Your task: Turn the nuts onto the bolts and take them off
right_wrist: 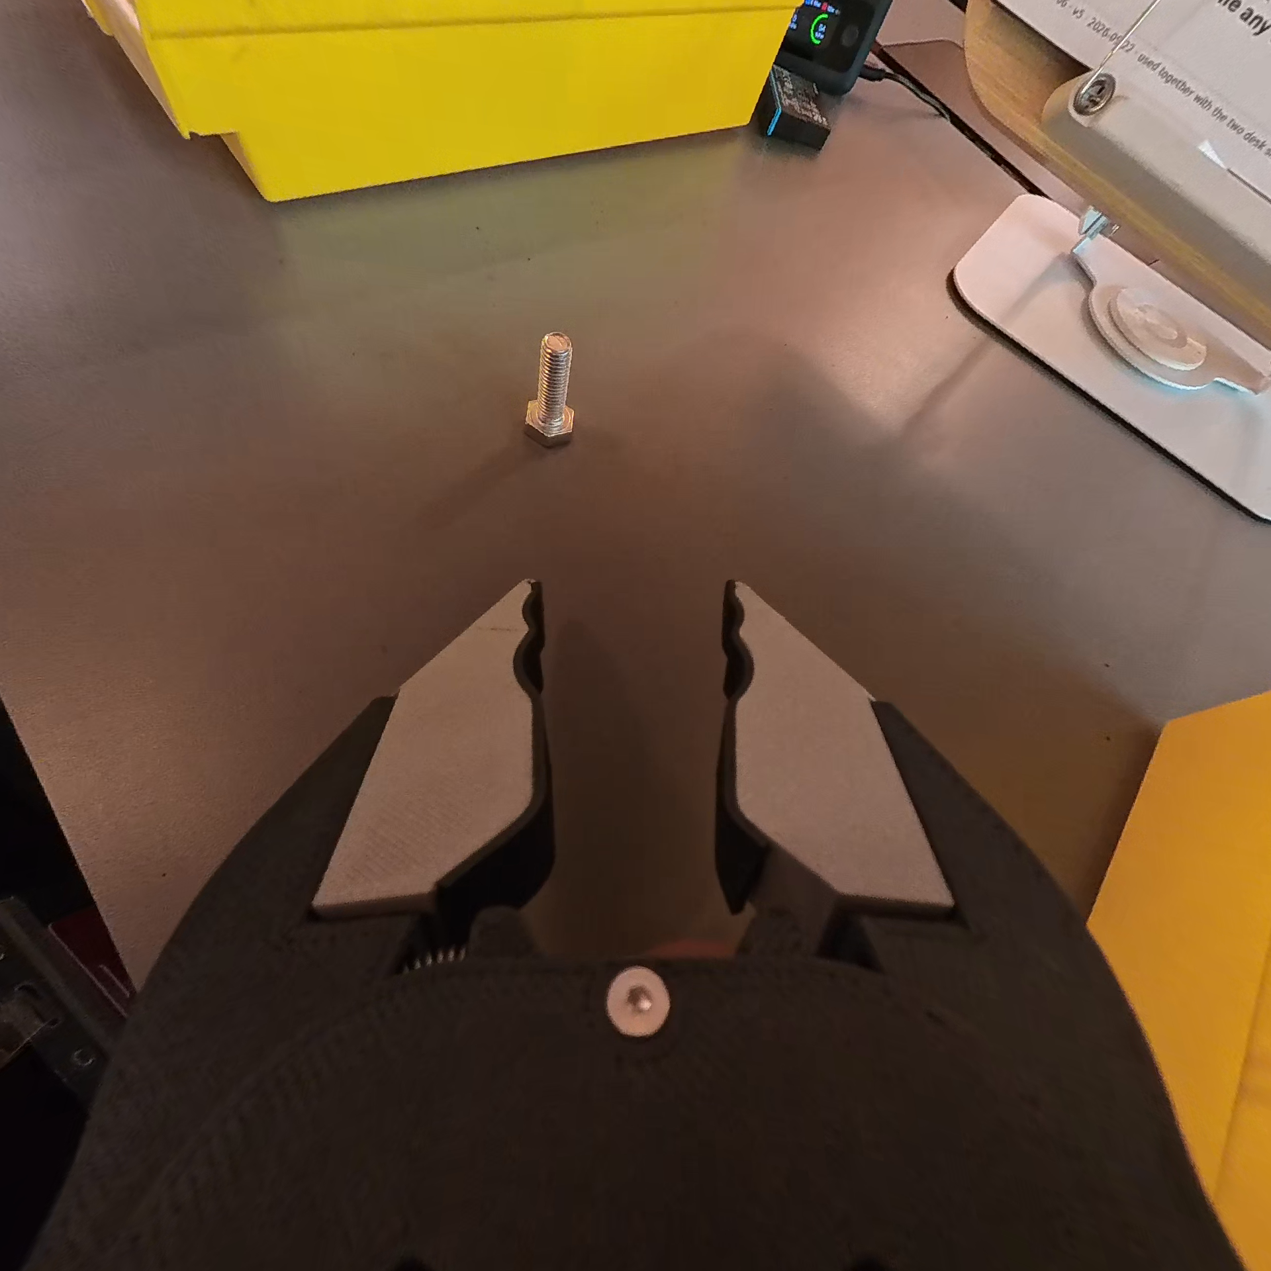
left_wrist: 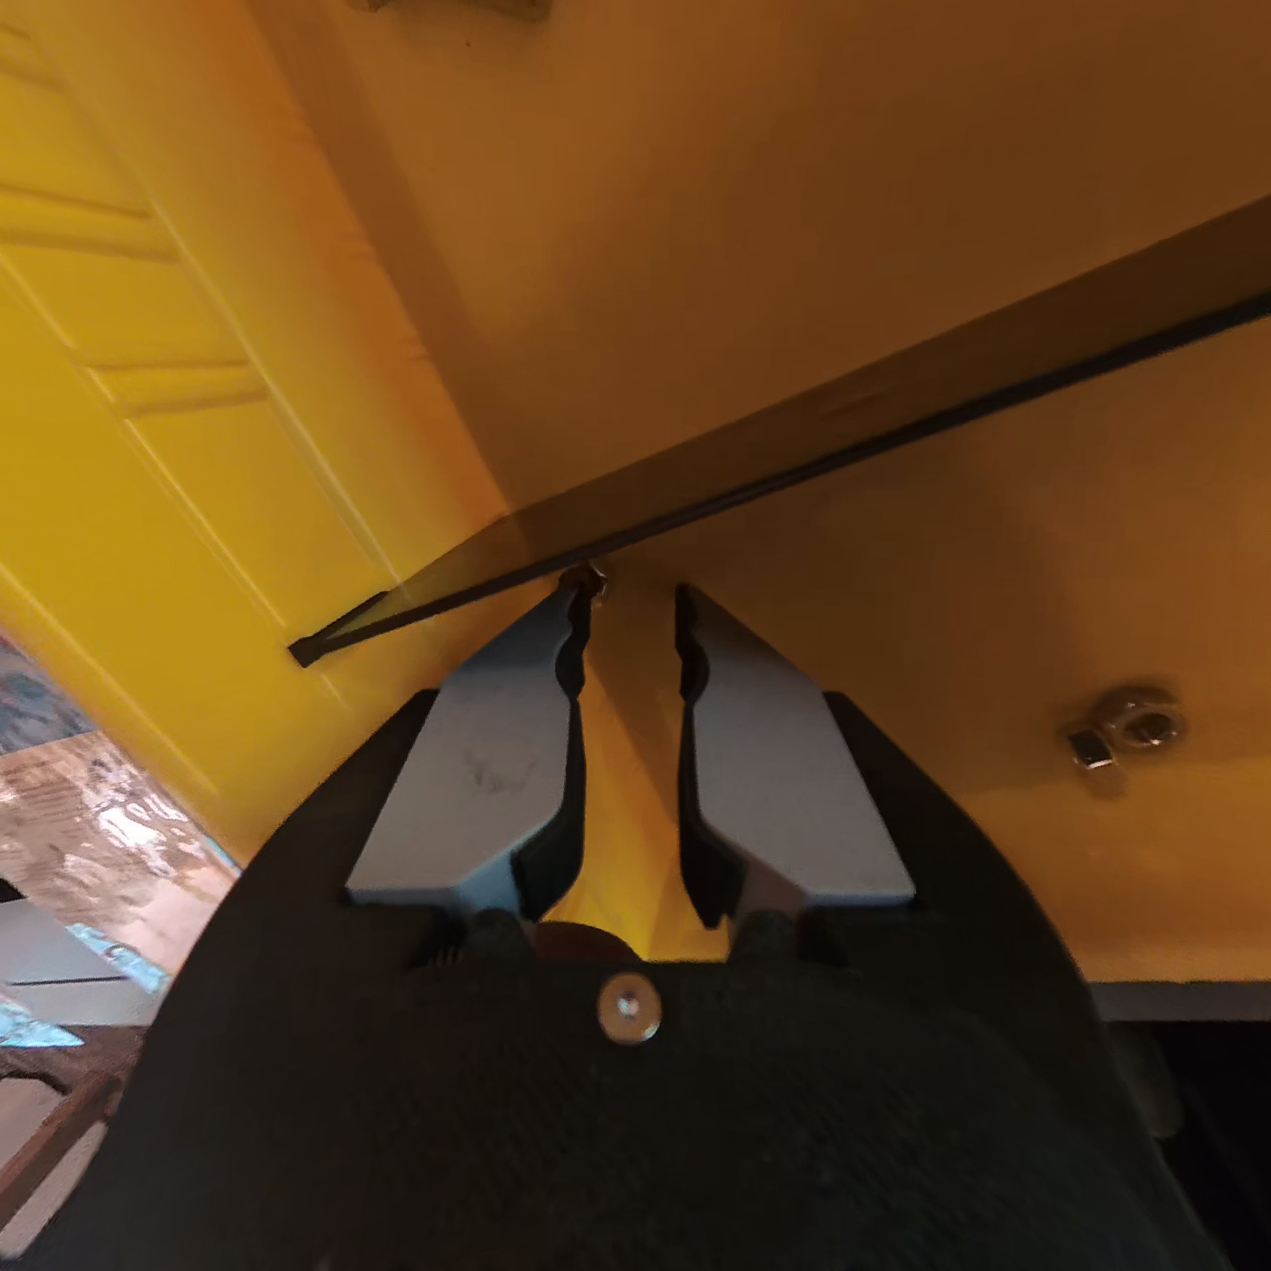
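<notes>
The left gripper (left_wrist: pixel 633 593) sits inside a yellow plastic bin (left_wrist: pixel 860 206) with smooth, matte walls; its grey, wedge-shaped fingers (left_wrist: pixel 481 763) with black scalloped inner edges stand parted, with nothing between them. A thin black divider (left_wrist: pixel 791 474) crosses the bin diagonally just beyond the fingertips. A small metallic piece (left_wrist: pixel 586 576) lies against the left fingertip at the foot of the divider — too blurred to identify. On the bin floor to the right rest a hexagonal steel nut (left_wrist: pixel 1138 723) and, touching it, a smaller bright metal piece (left_wrist: pixel 1090 750), both well apart from the fingers. The right gripper (right_wrist: pixel 634 595) hovers over a smooth grey table (right_wrist: pixel 275 550), its fingers likewise spread and empty. Ahead of it, a zinc-bright bolt (right_wrist: pixel 552 392) stands upright on its hexagonal head, threaded shank pointing up, bare of any nut. Beyond the bolt lies a second yellow bin (right_wrist: pixel 481 117) — beside it, a small dark device with a lit screen (right_wrist: pixel 818 41). At the right edge stand a white stand base (right_wrist: pixel 1031 275) and the yellow corner of another bin (right_wrist: pixel 1203 894).
</notes>
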`<act>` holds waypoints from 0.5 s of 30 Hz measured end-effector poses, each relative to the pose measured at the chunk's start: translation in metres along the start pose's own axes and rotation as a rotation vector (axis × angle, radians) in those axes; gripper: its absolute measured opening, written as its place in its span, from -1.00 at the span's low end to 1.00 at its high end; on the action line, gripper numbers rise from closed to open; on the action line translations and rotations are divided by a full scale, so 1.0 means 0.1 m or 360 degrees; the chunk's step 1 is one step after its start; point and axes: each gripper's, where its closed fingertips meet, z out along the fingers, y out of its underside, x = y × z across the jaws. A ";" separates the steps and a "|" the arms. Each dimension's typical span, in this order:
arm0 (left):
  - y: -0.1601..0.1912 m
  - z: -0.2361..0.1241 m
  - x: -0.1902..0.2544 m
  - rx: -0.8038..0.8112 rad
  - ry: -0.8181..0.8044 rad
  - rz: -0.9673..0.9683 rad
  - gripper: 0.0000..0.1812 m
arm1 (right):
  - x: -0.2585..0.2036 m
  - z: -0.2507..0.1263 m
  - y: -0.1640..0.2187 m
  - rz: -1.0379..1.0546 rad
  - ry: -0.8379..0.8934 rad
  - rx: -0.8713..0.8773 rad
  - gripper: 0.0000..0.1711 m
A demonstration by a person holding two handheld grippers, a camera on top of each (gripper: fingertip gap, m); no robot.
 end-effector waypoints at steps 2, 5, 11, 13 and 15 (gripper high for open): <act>0.00 0.00 0.00 -0.0002 0.0024 -0.0022 -0.81 | 0.00 0.00 0.00 -0.0001 -0.0001 0.0000 -0.42; 0.01 0.00 0.02 -0.0017 0.0019 0.0003 -0.88 | 0.00 0.00 0.00 -0.0004 0.0001 0.0002 -0.42; 0.10 0.00 0.11 -0.0092 0.0027 0.0101 -0.96 | -0.01 0.00 0.00 -0.0016 0.0006 0.0004 -0.42; 0.09 0.00 0.10 -0.0072 0.0000 0.0143 -0.96 | -0.01 0.00 0.00 -0.0020 0.0007 0.0003 -0.42; 0.06 -0.01 0.09 -0.0031 -0.0056 0.0190 -0.97 | -0.01 0.00 0.00 -0.0024 0.0009 0.0004 -0.42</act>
